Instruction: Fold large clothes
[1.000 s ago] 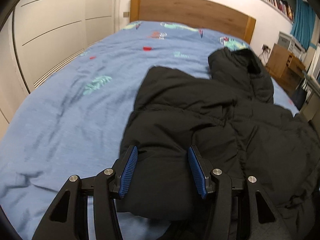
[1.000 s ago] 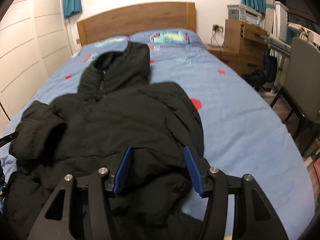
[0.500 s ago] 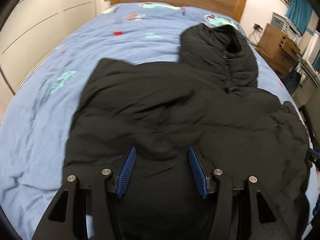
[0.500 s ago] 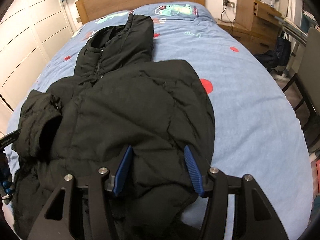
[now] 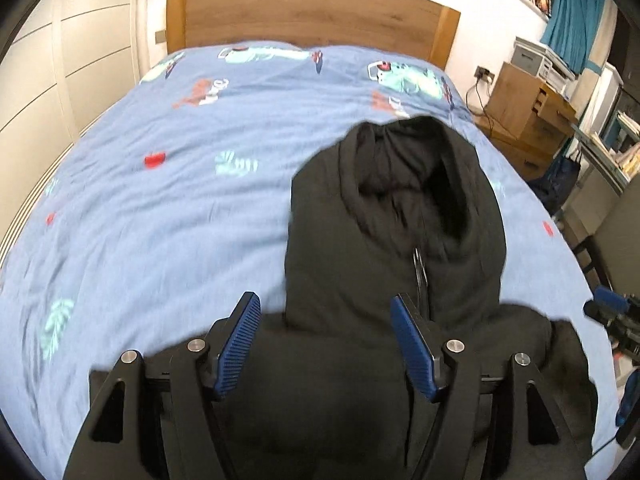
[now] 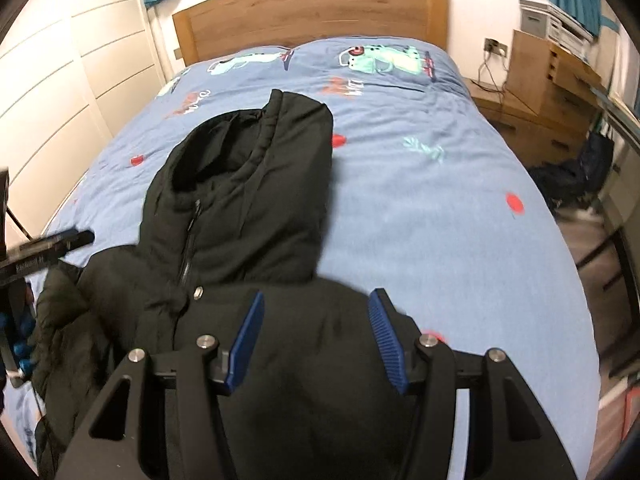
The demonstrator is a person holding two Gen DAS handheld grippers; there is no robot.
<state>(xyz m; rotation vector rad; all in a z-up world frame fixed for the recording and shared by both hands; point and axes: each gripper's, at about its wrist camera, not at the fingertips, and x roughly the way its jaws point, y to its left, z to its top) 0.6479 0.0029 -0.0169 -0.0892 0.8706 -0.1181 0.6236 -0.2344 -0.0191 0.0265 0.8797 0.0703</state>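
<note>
A black puffy hooded jacket point(image 5: 400, 208) lies on the blue bed point(image 5: 160, 200), hood toward the headboard. Its lower part is doubled over the body, and the folded edge reaches the base of the hood point(image 6: 240, 200). My left gripper point(image 5: 326, 300) sits over that fold near the zipper. Its jaws are opening, with the black fabric still bulging between the blue pads point(image 5: 236, 344). My right gripper point(image 6: 318, 294) is shut on the fold at the jacket's right side. Each gripper shows at the edge of the other's view.
A wooden headboard point(image 5: 312, 12) closes the far end of the bed. White wardrobe doors point(image 5: 60, 60) run along the left. A wooden drawer unit point(image 5: 528, 108) with a printer, a desk and a chair point(image 6: 616, 280) crowd the right. Bare sheet point(image 6: 440, 220) lies right of the hood.
Both grippers have travelled toward the headboard, carrying the jacket's lower part over its body up to the hood. The left gripper's jaws now stand wider than before.
</note>
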